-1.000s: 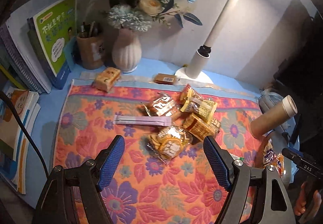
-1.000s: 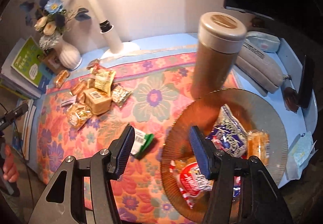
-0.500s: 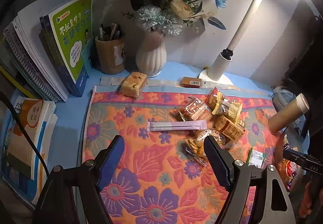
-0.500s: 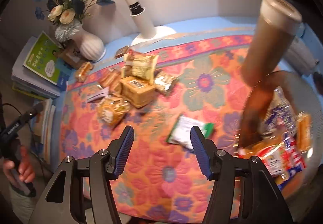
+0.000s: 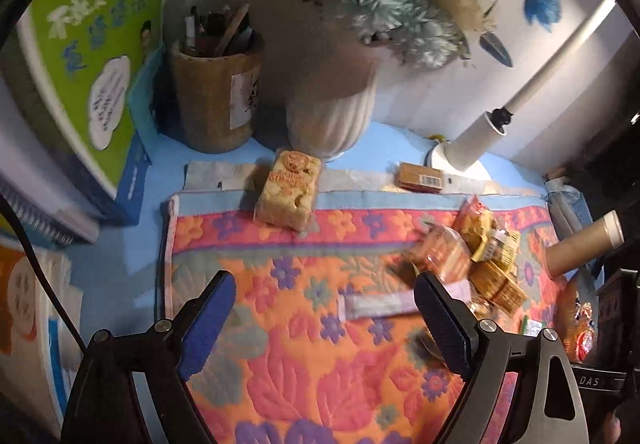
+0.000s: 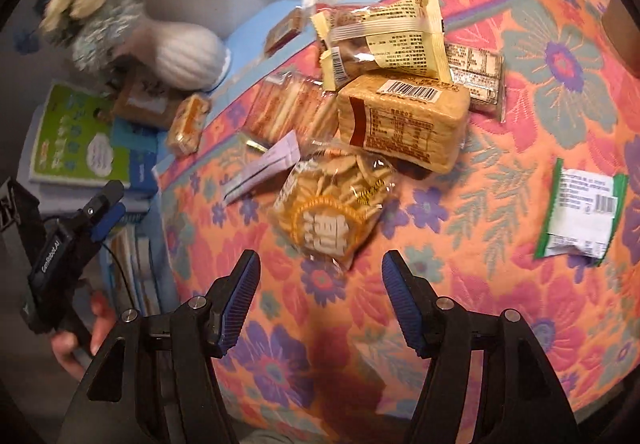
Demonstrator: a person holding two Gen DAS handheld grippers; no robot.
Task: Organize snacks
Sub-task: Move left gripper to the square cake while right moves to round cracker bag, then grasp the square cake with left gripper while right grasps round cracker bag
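The left gripper hung over the flowered cloth with its jaws opening and nothing between them; its blue pads stood wide apart above bare fabric. Ahead of it, at the far edge of the cloth, a yellow cake packet lay just in front of the white vase, with a brown pen cup beside the vase and a green book leaning at the left. A pale purple stick packet lay flat close to the right pad. The right gripper was also empty, its jaws opening, and pointed down at a clear bag of round biscuits that lay just beyond its fingertips, not touching them. Behind that bag sat the main pile of snacks: a tan block with a barcode, a cream wrapper resting on top of it, and a clear pack of crackers to the left. A white and green packet lay apart on the cloth at the right. At the left edge of the right wrist view, a hand gripped the handle of the other tool beside a stack of books.
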